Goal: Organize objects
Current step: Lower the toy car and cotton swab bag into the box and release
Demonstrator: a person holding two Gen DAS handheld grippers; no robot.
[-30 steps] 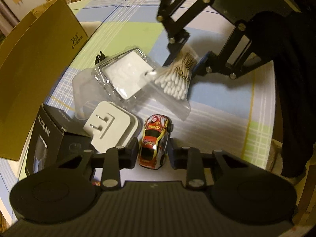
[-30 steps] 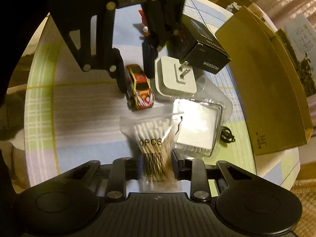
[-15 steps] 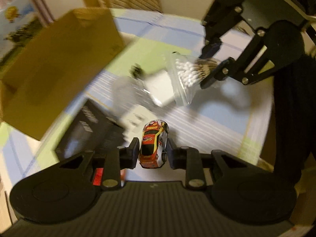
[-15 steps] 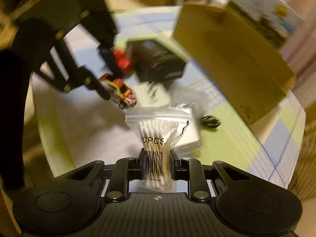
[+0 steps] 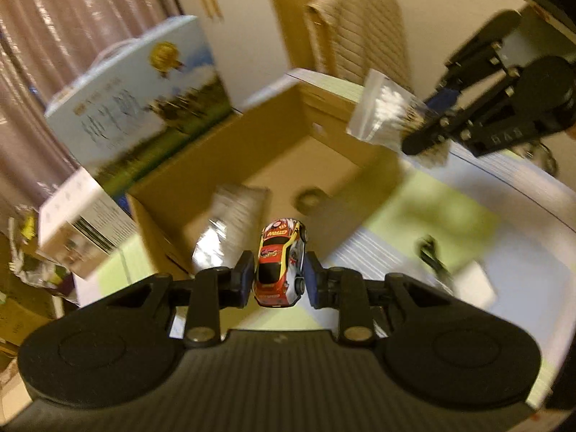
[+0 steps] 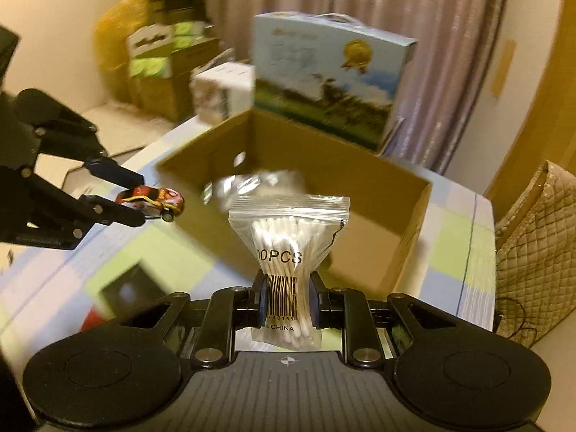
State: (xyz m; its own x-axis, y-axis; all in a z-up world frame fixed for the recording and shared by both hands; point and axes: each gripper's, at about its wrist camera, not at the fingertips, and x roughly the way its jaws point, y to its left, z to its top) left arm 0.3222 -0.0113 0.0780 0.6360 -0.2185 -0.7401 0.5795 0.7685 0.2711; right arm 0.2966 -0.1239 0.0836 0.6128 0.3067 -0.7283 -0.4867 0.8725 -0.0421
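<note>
My left gripper (image 5: 277,279) is shut on a small red, yellow and silver toy car (image 5: 279,262) and holds it in the air at the near rim of an open cardboard box (image 5: 288,151). My right gripper (image 6: 286,304) is shut on a clear bag of cotton swabs (image 6: 288,248), also in the air before the same box (image 6: 360,187). Each gripper shows in the other's view: the right one (image 5: 432,126) with the bag (image 5: 385,111), the left one (image 6: 140,201) with the car (image 6: 151,198). A shiny plastic packet (image 5: 230,219) lies inside the box.
The box stands on a table with a checked cloth (image 5: 468,216). A black box (image 6: 129,288) and a black clip (image 5: 432,255) lie on the cloth. A blue printed carton (image 6: 331,75) stands behind the box. A quilted chair back (image 6: 536,252) is at the right.
Both grippers have lifted their objects off the table and swung toward the cardboard box. The box's open inside now faces both cameras.
</note>
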